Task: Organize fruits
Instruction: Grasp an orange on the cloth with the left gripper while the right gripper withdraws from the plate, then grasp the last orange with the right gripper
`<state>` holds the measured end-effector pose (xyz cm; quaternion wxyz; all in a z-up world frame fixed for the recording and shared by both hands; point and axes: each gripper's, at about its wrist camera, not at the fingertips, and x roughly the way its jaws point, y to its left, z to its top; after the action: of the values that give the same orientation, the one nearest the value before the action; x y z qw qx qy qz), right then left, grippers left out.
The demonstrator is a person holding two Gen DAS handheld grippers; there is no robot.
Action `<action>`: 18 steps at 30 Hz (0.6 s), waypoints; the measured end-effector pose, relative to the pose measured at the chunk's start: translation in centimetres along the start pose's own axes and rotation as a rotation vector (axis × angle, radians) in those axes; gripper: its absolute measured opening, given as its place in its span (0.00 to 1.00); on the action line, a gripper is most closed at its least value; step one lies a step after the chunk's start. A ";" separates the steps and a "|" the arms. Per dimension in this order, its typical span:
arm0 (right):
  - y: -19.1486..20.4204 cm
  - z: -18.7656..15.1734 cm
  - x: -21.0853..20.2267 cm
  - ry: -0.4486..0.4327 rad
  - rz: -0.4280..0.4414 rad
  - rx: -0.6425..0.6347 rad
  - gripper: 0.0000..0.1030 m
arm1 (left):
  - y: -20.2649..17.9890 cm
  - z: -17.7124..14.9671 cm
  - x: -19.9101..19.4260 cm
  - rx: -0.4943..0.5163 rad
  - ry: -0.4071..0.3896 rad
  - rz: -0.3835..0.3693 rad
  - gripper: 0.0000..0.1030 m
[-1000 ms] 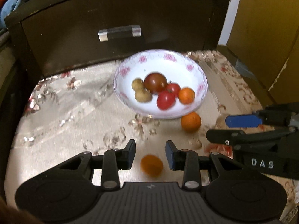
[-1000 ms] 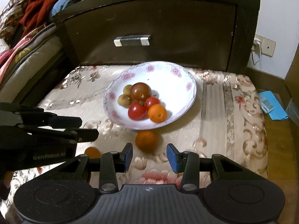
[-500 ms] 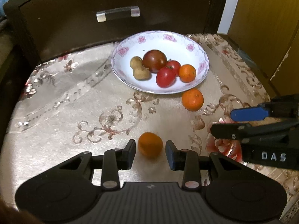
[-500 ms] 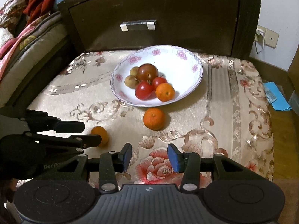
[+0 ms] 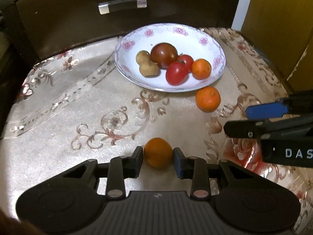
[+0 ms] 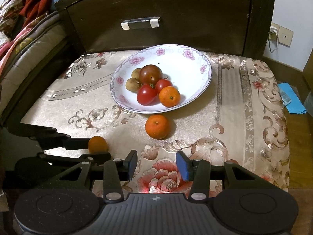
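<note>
A small orange [image 5: 158, 152] lies on the patterned cloth between the pads of my left gripper [image 5: 158, 156]. Its jaws are closing and both pads touch the fruit's sides. From the right wrist view, that small orange [image 6: 97, 144] sits inside the left gripper [image 6: 97, 149] at the lower left. A larger orange [image 5: 208, 99] [image 6: 156, 126] rests just in front of the flowered white bowl [image 5: 195, 31] [image 6: 187, 72], which holds tomatoes, an orange and brownish fruits. My right gripper [image 6: 156, 164] [image 5: 236, 120] is short of the larger orange, its jaws opening with nothing between them.
A dark wooden drawer front [image 6: 156, 9] with a metal handle [image 6: 140, 23] stands right behind the bowl. Bedding [image 6: 23, 19] is piled at the left. The cloth-covered top [image 6: 244, 101] ends at the right above the floor and a blue packet [image 6: 289, 98].
My left gripper came down and forward until the small orange sat between its pads, and the jaws narrowed onto it. My right gripper's jaws widened a little.
</note>
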<state>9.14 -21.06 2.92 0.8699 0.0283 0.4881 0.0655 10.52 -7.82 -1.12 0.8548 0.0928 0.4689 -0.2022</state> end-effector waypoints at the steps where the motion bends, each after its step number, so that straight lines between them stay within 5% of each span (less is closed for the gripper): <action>1: 0.0 0.0 0.0 0.000 -0.001 0.001 0.38 | 0.1 0.1 -0.1 -0.003 -0.004 -0.002 0.40; 18: 0.3 1.4 2.6 -0.026 0.015 -0.021 0.38 | 0.1 -0.2 -0.4 0.013 0.008 -0.016 0.39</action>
<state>11.69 -20.39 1.47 0.8759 0.0238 0.4757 0.0765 10.22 -7.51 -0.87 0.8506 0.0956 0.4717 -0.2117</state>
